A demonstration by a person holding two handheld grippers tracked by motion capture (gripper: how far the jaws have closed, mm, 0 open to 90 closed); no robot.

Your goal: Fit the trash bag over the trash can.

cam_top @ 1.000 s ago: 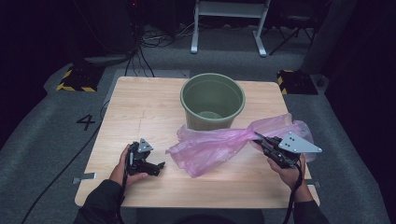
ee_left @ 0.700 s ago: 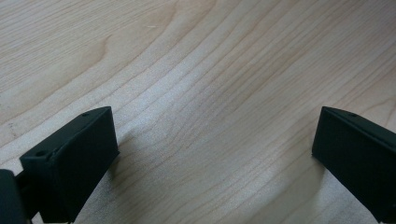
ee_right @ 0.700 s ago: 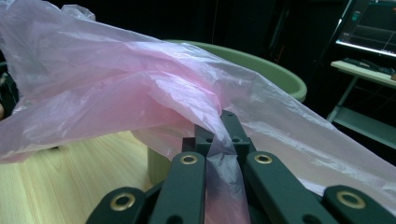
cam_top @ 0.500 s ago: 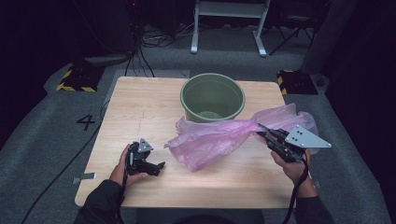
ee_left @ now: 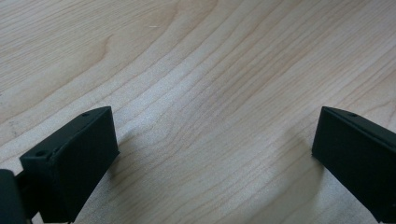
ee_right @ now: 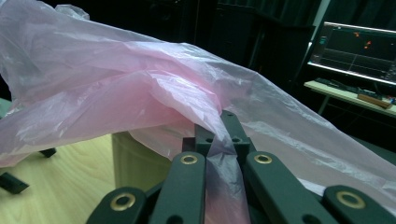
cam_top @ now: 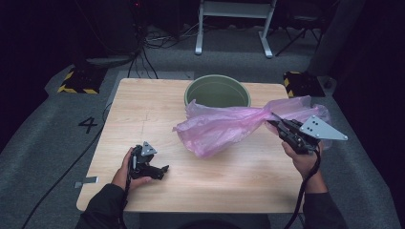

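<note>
- Right gripper view first: the right gripper (ee_right: 219,140) has its jaws pinched all the way together on a twisted bit of the pink plastic bag (ee_right: 116,102), and the film runs down between the two black links, so that's a real hold, not just a brush.
- Out from the pinch, the bag billows off to the left in that view, thin and see-through, with most of it hanging in the air.
- From the high view, the bag (cam_top: 224,129) stretches from the right gripper (cam_top: 279,126) toward the middle of the table (cam_top: 143,109). Its far edge droops over the rim of the green bucket (cam_top: 217,90) and its low end sags close to the wood; can't tell if it touches.
- Left gripper (ee_left: 210,154) is parked on bare wood near the front left, jaws spread wide, nothing between them. High view shows it (cam_top: 162,170) well apart from the bag.
- My read: this is the lift-and-shake-out step, getting the bag up so it can line the bucket.
- Next move probably needs the left gripper to come over, find the free edge of the bag's mouth and spread it open. One pinch point alone won't open flimsy film like that.
</note>
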